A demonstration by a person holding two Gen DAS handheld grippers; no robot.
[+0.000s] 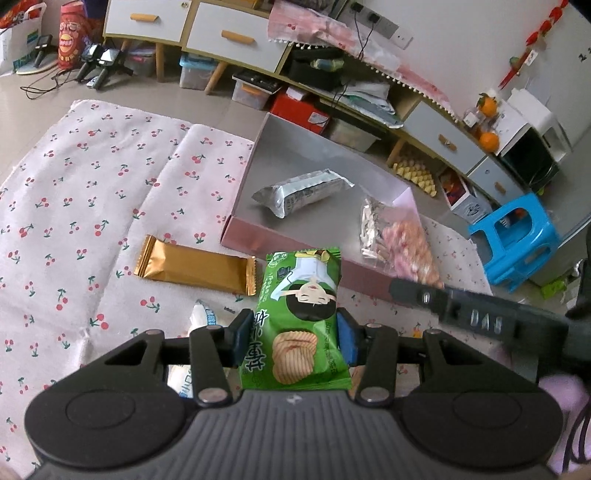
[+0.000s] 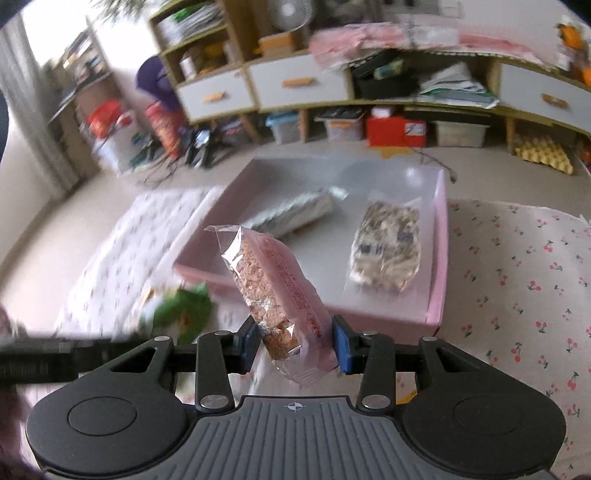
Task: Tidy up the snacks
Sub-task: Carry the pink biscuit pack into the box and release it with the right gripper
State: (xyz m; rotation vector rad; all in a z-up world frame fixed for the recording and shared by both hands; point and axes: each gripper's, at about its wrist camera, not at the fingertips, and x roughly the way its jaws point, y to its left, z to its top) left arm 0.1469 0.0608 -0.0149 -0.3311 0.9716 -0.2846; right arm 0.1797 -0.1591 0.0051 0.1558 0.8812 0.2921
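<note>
A white cloth printed with red cherries (image 1: 74, 177) covers the floor, carrying a shallow pink cardboard box (image 1: 236, 225) that holds a silver foil packet (image 1: 301, 192) and a clear bag of mixed snacks (image 2: 386, 251). A gold foil wrapper (image 1: 195, 266) lies beside the box. The left hand-held gripper (image 1: 291, 338) clamps a green crisp packet (image 1: 299, 317); the right hand-held gripper (image 2: 295, 341) clamps a pink puffed-rice bar (image 2: 275, 284).

Green chip packet (image 1: 299, 325) and pink-wrapped crisp bar (image 2: 277, 291) held above cherry-print cloth.

Cluttered drawer cabinets (image 1: 221, 33), tiled floor (image 1: 155, 92)
</note>
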